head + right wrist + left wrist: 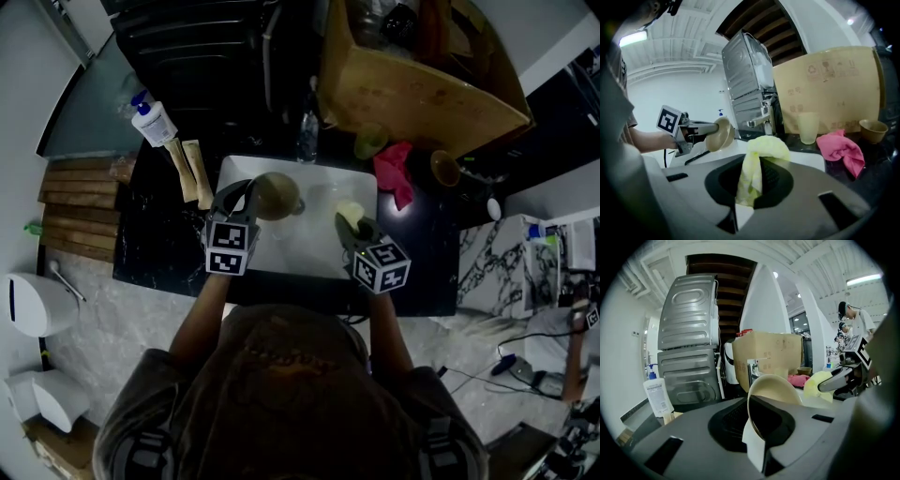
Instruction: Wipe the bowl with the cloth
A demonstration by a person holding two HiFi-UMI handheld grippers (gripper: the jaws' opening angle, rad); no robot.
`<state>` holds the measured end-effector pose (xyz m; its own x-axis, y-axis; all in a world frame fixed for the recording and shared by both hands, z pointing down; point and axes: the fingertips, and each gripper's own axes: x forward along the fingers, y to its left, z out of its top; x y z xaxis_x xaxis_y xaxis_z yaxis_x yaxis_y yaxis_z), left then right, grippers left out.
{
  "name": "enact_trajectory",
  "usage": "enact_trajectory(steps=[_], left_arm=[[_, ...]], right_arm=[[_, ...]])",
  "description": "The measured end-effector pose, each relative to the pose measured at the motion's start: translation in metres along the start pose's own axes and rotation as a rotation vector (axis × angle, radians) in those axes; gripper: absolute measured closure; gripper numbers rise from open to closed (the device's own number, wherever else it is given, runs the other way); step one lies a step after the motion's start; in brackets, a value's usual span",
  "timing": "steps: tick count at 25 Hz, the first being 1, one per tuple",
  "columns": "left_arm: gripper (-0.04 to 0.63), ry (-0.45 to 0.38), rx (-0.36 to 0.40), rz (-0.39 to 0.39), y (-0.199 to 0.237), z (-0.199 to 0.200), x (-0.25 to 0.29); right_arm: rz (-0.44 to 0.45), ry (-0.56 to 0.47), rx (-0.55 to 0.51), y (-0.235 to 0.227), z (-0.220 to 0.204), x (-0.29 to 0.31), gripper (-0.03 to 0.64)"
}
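A beige bowl (275, 194) hangs on edge over the white sink (319, 173), its rim pinched by my left gripper (242, 202). In the left gripper view the bowl (771, 392) stands upright between the jaws. My right gripper (352, 228) is shut on a pale yellow cloth (350, 215), a short way right of the bowl and apart from it. The right gripper view shows the cloth (761, 157) bunched in its jaws and the bowl (719, 134) held at the left.
A pink cloth (397, 172), a yellowish cup (370, 141) and a small brown bowl (445, 168) sit behind the sink by a cardboard box (422, 80). A soap pump bottle (153, 123) and wooden pieces (190, 172) lie left. The faucet (307, 131) stands at the sink's back.
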<state>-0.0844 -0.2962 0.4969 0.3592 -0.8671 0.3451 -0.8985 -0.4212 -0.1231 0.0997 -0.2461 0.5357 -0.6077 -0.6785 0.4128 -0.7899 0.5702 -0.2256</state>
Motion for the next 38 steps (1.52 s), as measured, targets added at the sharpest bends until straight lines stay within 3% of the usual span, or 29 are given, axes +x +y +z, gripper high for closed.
enact_trajectory(steps=[7,17,24,38], left_arm=[[0.574,-0.283,0.068,0.015,0.003,0.059,-0.024],[0.574,-0.632,0.063,0.024,0.004,0.119,-0.073],[0.574,-0.667,0.033,0.000,0.003,0.120,-0.079],[0.574,-0.614,-0.001,-0.044,-0.005,0.112,-0.072]], right_arm=[[-0.067,-0.253,-0.067,0.007,0.057,-0.015,0.597],[-0.206,-0.605,-0.188,0.014,0.123,-0.060,0.597],[-0.211,-0.605,-0.170,0.011,0.121,-0.060,0.597],[-0.186,-0.546,-0.205,0.020,0.114,-0.053,0.598]])
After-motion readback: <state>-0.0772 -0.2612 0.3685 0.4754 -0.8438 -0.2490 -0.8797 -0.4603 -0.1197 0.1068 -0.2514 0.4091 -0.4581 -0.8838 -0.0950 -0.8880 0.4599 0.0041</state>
